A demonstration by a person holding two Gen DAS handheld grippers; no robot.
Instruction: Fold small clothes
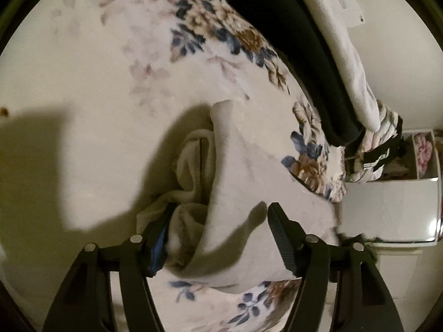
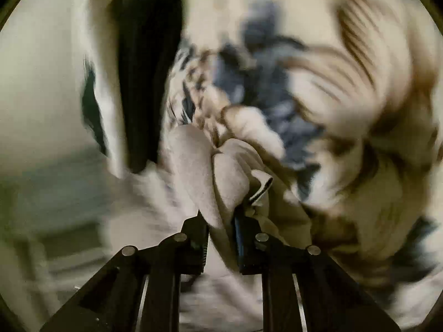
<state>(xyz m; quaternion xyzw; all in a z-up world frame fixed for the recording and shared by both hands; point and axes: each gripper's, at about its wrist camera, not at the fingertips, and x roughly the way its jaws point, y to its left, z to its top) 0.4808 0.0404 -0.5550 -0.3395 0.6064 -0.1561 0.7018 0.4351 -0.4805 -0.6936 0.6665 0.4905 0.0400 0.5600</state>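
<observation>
A small pale grey garment lies bunched on a floral blanket, with a seamed fold at its left side. My left gripper straddles the garment's near end with its jaws wide. The left finger rests against the bunched fabric, while the right finger hovers over the flat part and casts a shadow on it. In the blurred right wrist view, my right gripper has its jaws narrow and is shut on a fold of the grey garment, above the floral blanket.
A dark cloth and a white cloth lie along the blanket's far right edge. Beyond them stands a white shelf unit with compartments holding clothes. The dark cloth appears at the upper left of the right wrist view.
</observation>
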